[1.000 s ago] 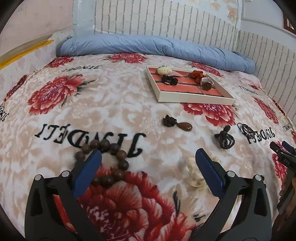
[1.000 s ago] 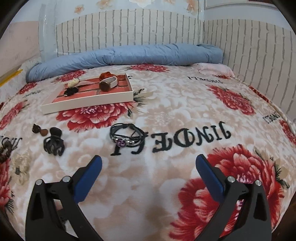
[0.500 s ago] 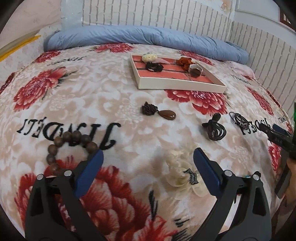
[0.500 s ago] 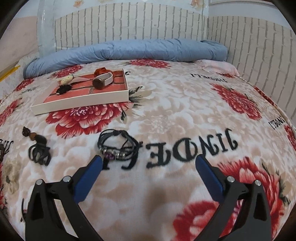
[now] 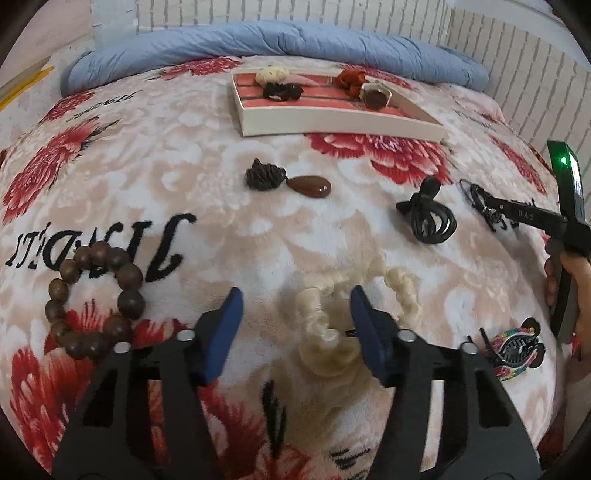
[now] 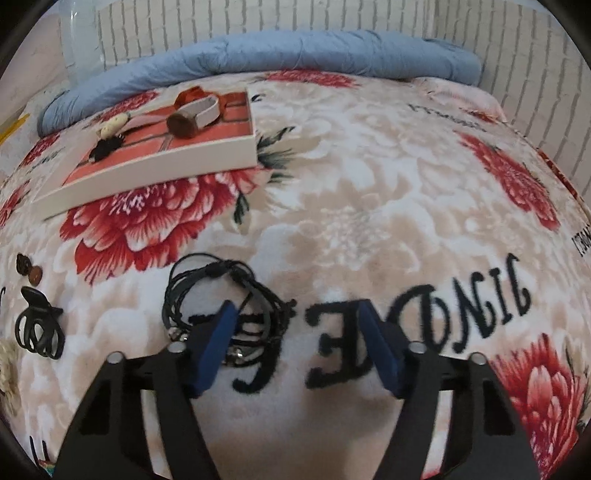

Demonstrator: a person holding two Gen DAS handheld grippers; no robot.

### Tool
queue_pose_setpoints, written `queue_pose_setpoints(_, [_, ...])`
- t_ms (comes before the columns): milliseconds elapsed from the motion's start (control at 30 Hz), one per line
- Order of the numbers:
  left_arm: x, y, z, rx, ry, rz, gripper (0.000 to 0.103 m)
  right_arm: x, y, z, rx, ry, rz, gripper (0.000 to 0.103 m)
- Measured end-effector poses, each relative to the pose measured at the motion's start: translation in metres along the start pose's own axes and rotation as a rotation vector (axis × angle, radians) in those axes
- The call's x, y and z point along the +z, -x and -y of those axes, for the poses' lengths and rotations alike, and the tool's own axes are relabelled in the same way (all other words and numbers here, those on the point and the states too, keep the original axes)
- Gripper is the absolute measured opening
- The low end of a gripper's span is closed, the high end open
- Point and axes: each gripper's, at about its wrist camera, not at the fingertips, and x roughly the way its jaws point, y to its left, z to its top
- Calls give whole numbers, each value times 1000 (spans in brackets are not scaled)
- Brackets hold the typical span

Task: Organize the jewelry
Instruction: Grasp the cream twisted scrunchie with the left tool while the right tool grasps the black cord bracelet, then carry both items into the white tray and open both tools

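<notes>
Work surface was a bed covered by a plush beige blanket (image 5: pixel 155 155) printed with large red peonies and black lettering; a rolled pale-blue quilt (image 5: pixel 258 40) lay along the far edge against a white brick-pattern wall (image 6: pixel 258 33). A shallow cream-walled tray with a red brick-pattern floor (image 5: pixel 332 123) sat on the far middle of the blanket and held several small pieces, among them a white strap with a brown disc (image 6: pixel 195 114). Left gripper (image 5: pixel 295 306) was low over the near blanket, jaws spread, its blue pads on either side of a cream-white twisted fabric scrunchie (image 5: pixel 325 332); contact could not be judged. To its left lay a dark brown wooden bead bracelet (image 5: pixel 92 299); farther off, a brown teardrop pendant on a bunched dark cord (image 5: pixel 284 181); to the right, a black plastic claw hair clip (image 5: pixel 428 218) and a multicoloured woven piece (image 5: pixel 513 347). Right gripper (image 6: pixel 295 317) was also low, jaws spread, its left pad over the near-right edge of a black multi-strand cord bracelet (image 6: pixel 214 291); the rest of the bracelet lay to the left of the pad, with nothing pinched.
</notes>
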Motion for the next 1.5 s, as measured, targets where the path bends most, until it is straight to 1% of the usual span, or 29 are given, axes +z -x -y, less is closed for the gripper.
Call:
queue_pose_setpoints(33, [0,-1,0,-4,0,-2,49,0,0,-1,-2,6,2,59])
queue_pose_setpoints(100, [0,-2,-1,-23,3,-11,33,1,0,-5,12,19,1,47])
queue_pose_setpoints(167, [0,-4,-1,-33,3,-18,27,1,0,-7,21,26,1,40])
queue_pose_setpoints(200, [1,-5,-1,-34,0,-18,23,1,0,-7,29,27,1,34])
queue_pose_setpoints(267, [1,-5,0,-40,-6,-17,17,1,0,-8,43,23,1,29])
queue_pose_setpoints(333, [2,-5,1,-44,-12,-16,14,2,0,-8,46,19,3,28])
queue_pose_setpoints(367, [2,-5,1,-45,-12,-15,12,2,0,-7,57,14,3,21])
queue_pose_setpoints(400, [2,-5,0,-50,-9,-14,10,2,0,-6,66,8,3,19])
queue_pose_setpoints(533, [4,-3,-4,-76,3,-9,8,2,2,-6,74,2,15,17])
queue_pose_setpoints(567, [4,-3,-4,-80,5,-6,8,1,4,-6,76,0,22,14])
queue_pose_setpoints(667, [6,1,-5,-92,12,14,8,2,11,-4,77,-18,53,10])
queue_pose_setpoints(967, [21,17,-14,-100,24,68,7,8,24,2,87,-45,112,8])
queue_pose_setpoints(1167, [44,34,-29,-95,44,126,7,17,35,3,104,-56,147,7])
queue_pose_setpoints(1367, [77,56,-41,-78,35,195,7,31,42,3,109,-57,178,7])
queue_pose_setpoints(1500, [106,69,-50,-53,19,237,7,47,47,1,111,-50,202,7])
